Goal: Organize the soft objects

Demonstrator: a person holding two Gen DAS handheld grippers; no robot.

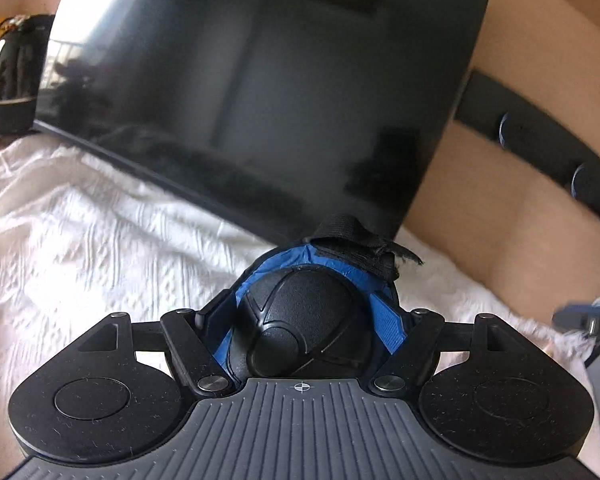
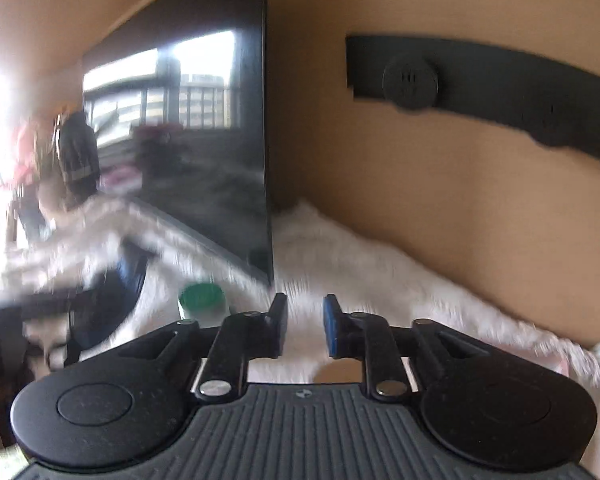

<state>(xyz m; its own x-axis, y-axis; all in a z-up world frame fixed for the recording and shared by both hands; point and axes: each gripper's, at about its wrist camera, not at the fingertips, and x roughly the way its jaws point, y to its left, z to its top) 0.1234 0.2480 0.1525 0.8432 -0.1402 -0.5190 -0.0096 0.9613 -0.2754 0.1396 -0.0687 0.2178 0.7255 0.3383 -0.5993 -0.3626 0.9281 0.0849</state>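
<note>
Jaws of left gripper (image 1: 306, 320) clamp knee pad (image 1: 300, 320); right gripper (image 2: 305, 326) parted.

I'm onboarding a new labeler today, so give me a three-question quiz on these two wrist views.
1. True or false: the left gripper holds a black and blue pad.
2. What colour is the lid of the jar near the right gripper? A red, B green, C yellow.
3. Fill in: the white cloth lies in front of a large dark ____.

Key: 1 true. 2 B. 3 screen.
</note>
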